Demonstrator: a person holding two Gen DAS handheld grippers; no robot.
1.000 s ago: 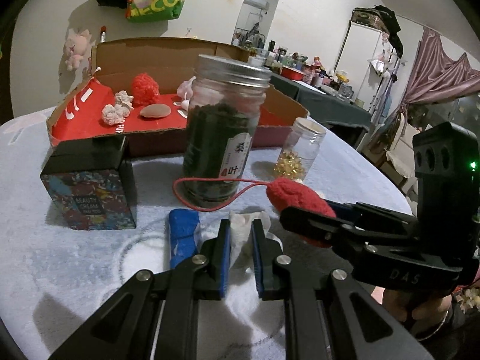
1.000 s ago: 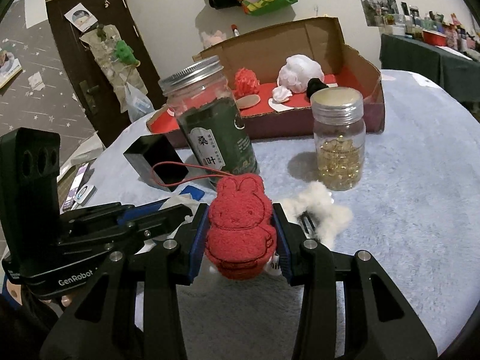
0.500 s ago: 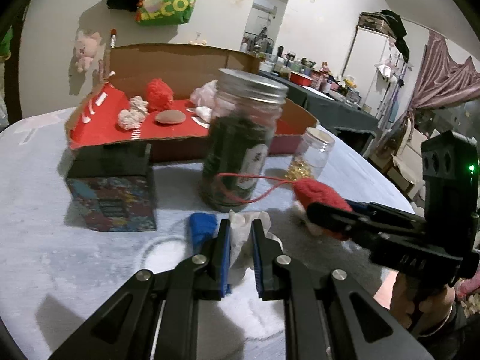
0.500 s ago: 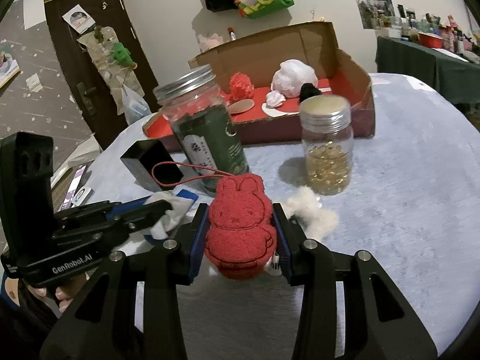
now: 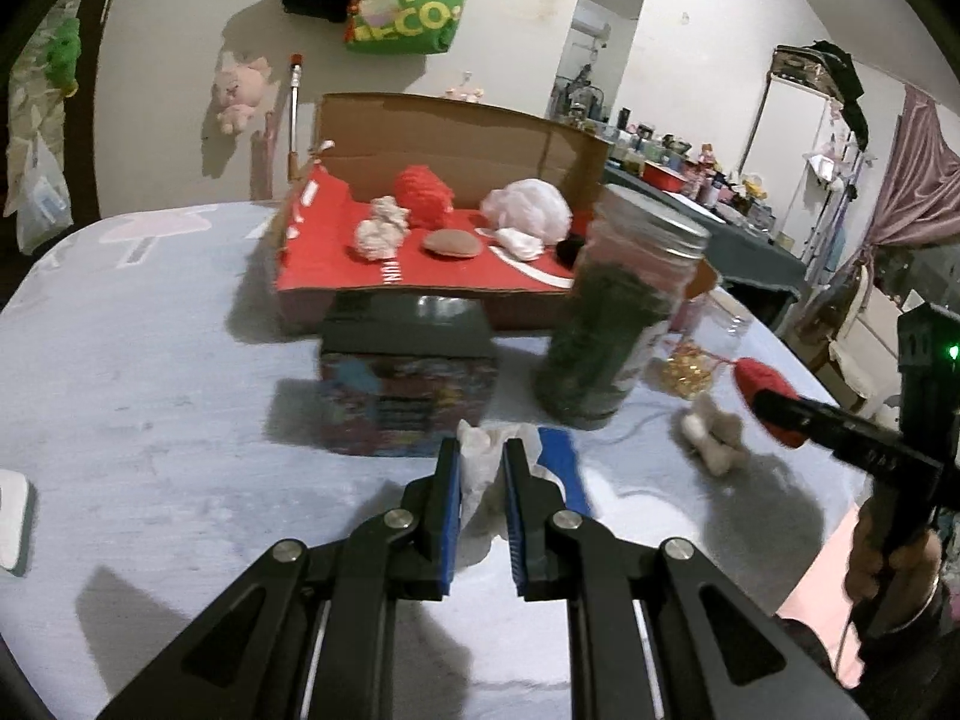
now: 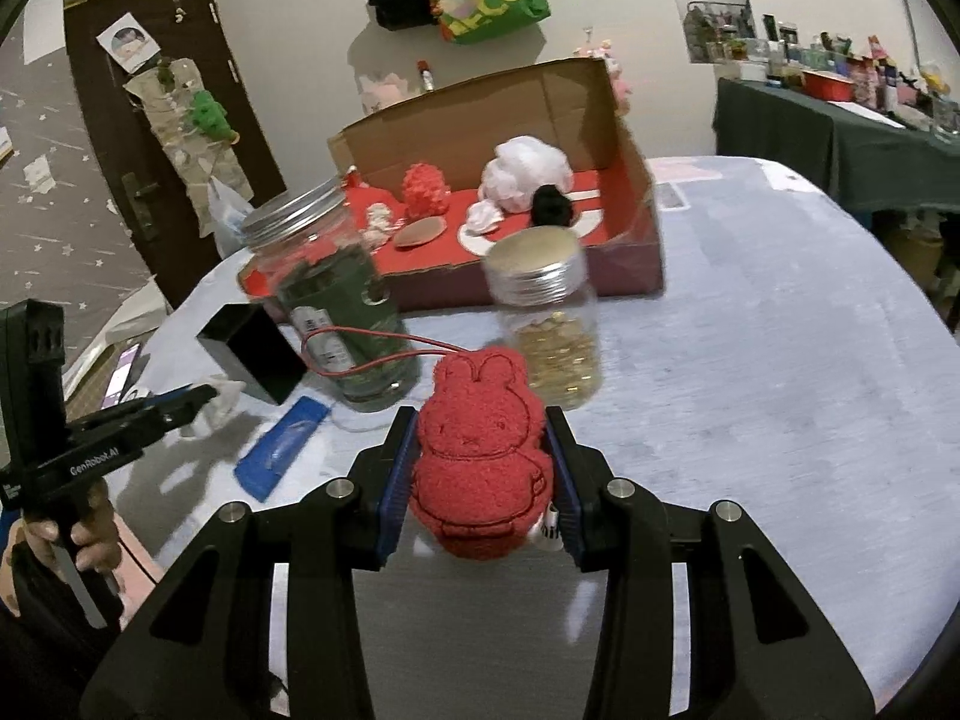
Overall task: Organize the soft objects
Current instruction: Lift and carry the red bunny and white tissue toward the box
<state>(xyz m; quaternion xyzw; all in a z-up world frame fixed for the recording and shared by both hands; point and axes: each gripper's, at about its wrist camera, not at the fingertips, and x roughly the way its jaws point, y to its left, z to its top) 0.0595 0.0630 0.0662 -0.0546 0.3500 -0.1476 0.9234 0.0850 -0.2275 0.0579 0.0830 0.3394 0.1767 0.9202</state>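
Both grippers risen; fuzzy red bunny plush (image 6: 480, 450) in right gripper (image 6: 480, 468).

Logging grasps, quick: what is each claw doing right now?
Left claw: closed on white cloth.
Right claw: closed on red bunny.

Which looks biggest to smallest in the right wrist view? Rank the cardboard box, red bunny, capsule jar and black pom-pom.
1. cardboard box
2. red bunny, though it sits nearest the camera, clamped in the right gripper, so its size is inflated
3. capsule jar
4. black pom-pom
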